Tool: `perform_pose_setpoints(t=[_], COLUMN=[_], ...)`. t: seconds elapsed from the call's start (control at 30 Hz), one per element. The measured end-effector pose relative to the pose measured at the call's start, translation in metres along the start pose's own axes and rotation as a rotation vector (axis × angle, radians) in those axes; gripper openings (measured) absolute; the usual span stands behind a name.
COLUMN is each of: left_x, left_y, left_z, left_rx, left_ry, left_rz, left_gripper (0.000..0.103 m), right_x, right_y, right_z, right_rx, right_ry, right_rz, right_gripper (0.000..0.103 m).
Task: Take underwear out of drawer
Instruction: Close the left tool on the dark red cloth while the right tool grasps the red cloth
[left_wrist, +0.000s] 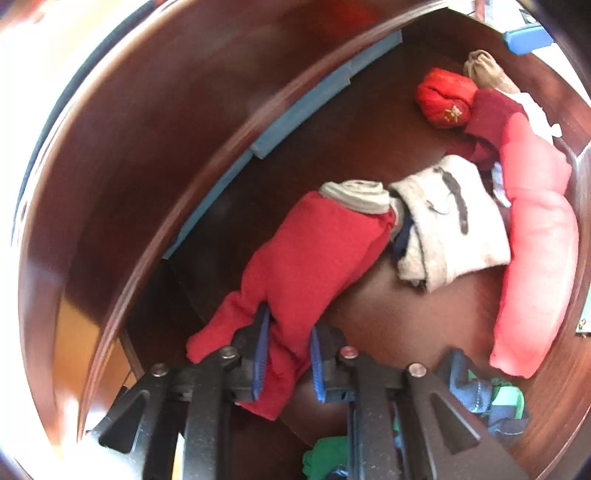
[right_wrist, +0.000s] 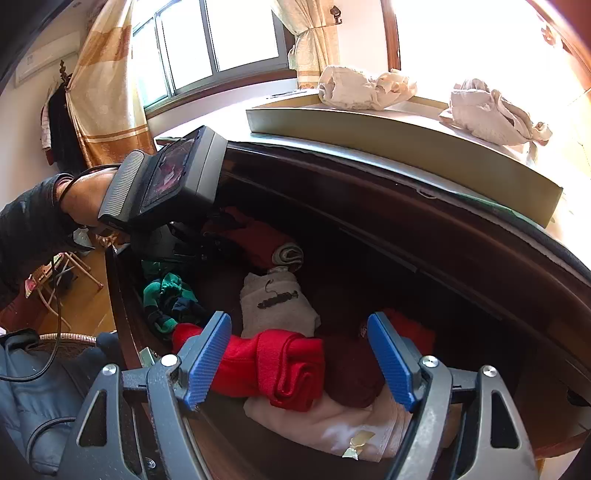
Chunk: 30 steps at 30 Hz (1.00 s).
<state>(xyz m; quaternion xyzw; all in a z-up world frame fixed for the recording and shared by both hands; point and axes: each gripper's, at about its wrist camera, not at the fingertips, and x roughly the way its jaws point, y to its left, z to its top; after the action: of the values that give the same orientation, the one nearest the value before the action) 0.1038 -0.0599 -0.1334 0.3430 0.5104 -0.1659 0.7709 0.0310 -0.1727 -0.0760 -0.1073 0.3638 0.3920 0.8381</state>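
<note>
My left claw (left_wrist: 286, 360) is clamped on the near end of a red rolled pair of underwear (left_wrist: 310, 258) with a grey waistband at its far end; it lies lengthwise on the floor of the dark wooden drawer (left_wrist: 369, 147). Just beyond it lies a folded grey-white pair (left_wrist: 450, 218) with a dark print. Beside that lies a long pink roll (left_wrist: 535, 258), and further back a dark red piece (left_wrist: 491, 118) and a small bright red bundle (left_wrist: 443, 98). Green and navy pieces (left_wrist: 502, 402) are bunched in the near corner.
</note>
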Motion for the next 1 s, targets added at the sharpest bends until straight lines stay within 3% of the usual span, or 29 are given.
perform_pose_setpoints(t=[0.27, 0.3, 0.67, 1.0], left_x=[-0.011, -0.015, -0.077, -0.084], left_y=[0.002, 0.016, 0.024, 0.024], left_z=[-0.005, -0.005, -0.027, -0.054], left_rx=[-0.038, -0.044, -0.191, -0.269], left_ry=[-0.023, -0.036, -0.177, -0.204], left_rz=[0.004, -0.005, -0.108, -0.159], left_gripper=[0.014, 0.014, 0.012, 0.012], right_x=[0.003, 0.003, 0.007, 0.044], right_y=[0.0, 0.0, 0.0, 0.015], right_z=[0.002, 0.002, 0.002, 0.005], right_rx=[-0.002, -0.002, -0.014, -0.126], right_ry=[0.023, 0.023, 0.038, 0.255], right_rz=[-0.006, -0.007, 0.007, 0.032], right_gripper=[0.078, 0.078, 0.078, 0.078])
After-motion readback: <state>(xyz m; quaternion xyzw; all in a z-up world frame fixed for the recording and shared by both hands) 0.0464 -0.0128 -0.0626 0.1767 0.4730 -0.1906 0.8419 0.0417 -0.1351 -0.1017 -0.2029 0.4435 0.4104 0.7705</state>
